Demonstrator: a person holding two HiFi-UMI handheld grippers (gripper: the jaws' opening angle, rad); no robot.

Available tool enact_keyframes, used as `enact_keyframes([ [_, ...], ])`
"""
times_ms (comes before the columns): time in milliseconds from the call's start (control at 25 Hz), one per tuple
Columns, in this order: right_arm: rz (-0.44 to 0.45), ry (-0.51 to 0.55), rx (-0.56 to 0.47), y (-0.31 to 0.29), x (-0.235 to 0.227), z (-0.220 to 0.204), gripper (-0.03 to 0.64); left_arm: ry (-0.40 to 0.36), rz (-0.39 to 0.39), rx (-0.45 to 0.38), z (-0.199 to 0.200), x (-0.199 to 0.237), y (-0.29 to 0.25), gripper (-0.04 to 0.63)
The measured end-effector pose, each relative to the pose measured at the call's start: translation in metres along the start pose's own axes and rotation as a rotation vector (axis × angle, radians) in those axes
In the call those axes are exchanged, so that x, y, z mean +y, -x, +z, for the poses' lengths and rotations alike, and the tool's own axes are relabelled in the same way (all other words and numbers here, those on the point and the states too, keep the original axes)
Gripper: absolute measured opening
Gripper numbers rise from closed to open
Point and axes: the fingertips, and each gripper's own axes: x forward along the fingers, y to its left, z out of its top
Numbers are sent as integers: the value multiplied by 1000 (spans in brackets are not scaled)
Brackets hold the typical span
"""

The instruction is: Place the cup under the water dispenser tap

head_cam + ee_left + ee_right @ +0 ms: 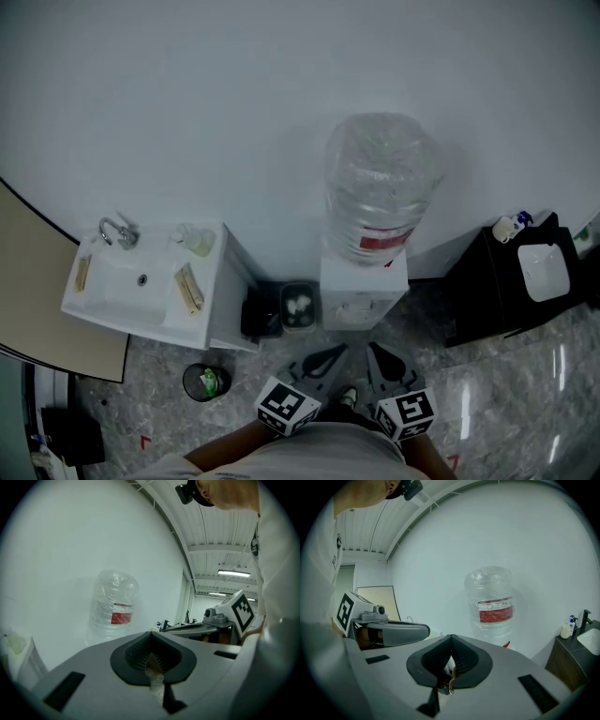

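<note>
White wall, grey speckled floor. The water dispenser stands against the wall with its bottle on top, and a white sink unit is well to its left.

Step in hand: approach, with the cup not yet fetched. The likeliest cup is a pale translucent one at the back right corner of the sink top, well apart from both grippers.

Left gripper: jaws together, holding nothing I can name. A pale sliver shows low in the gap, unidentified. Right gripper: jaws also closed, no cup in them. Both are held close to the body and aimed at the dispenser.

Cup orientation: appears upright, mouth up, long axis vertical. It is too small to confirm.

Next move, as I judge it: swing a gripper left to the sink top, open the jaws, and take the cup by its wall. The tap itself cannot be made out.
</note>
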Motion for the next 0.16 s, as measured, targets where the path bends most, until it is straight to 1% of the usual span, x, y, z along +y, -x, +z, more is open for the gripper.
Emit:
enact_keyframes([
  [160, -2, -1, 1, -5, -5, -2, 15, 3, 5, 18, -7, 5, -4, 5],
])
